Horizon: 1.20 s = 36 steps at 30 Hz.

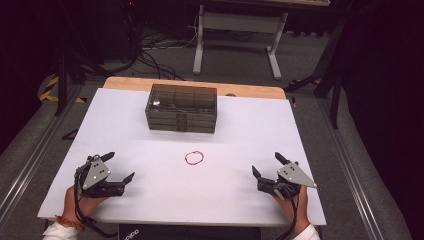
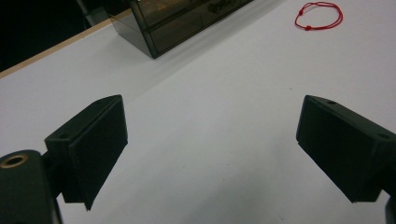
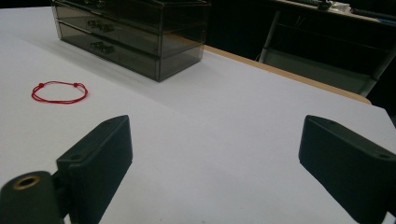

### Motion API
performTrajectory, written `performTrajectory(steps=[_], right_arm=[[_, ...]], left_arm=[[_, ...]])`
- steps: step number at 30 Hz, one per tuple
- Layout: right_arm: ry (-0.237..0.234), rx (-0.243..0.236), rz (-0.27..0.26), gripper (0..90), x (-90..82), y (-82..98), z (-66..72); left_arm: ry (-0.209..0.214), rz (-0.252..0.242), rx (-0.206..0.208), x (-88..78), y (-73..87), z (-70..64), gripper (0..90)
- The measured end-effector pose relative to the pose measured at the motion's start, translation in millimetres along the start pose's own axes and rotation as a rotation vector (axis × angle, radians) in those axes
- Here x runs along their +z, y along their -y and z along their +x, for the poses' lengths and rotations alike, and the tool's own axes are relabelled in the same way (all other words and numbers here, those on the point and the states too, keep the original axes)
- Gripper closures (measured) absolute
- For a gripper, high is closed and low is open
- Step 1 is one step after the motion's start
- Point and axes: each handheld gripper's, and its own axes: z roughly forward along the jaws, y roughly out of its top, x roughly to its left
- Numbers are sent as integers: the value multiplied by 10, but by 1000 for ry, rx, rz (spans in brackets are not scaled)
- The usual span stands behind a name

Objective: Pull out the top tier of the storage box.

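Grippers, left gripper [image 1: 121, 166] and right gripper [image 1: 266, 165], stood wide open and empty; pinching the red string bracelet [image 1: 194, 157] needed a low, flat approach.

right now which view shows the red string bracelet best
The right gripper view: the red string bracelet lies whole and near, both knots visible. The left gripper view has it at the top edge; the high view shows it small, mid-table.

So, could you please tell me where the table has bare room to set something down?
Bare white table lies between the red string loop and each open gripper, left gripper and right gripper, and beside the drawer box. Nowhere is crowded.
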Motion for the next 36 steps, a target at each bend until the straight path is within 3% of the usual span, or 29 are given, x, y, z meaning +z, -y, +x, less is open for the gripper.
performTrajectory(steps=[14,19,21,27,36], right_arm=[[27,-2,10,104,-30,24,-17],[30,-15,21,105,-7,24,-10],[30,-18,25,109,1,23,-5],[26,-30,26,108,16,18,11],[28,-29,22,108,17,21,10]], left_arm=[[3,-4,25,69,-78,-72,126],[-6,4,49,110,-124,-125,131],[-15,6,79,139,-165,-157,130],[-13,11,101,217,-231,-206,125],[5,-14,103,263,-325,-245,132]])
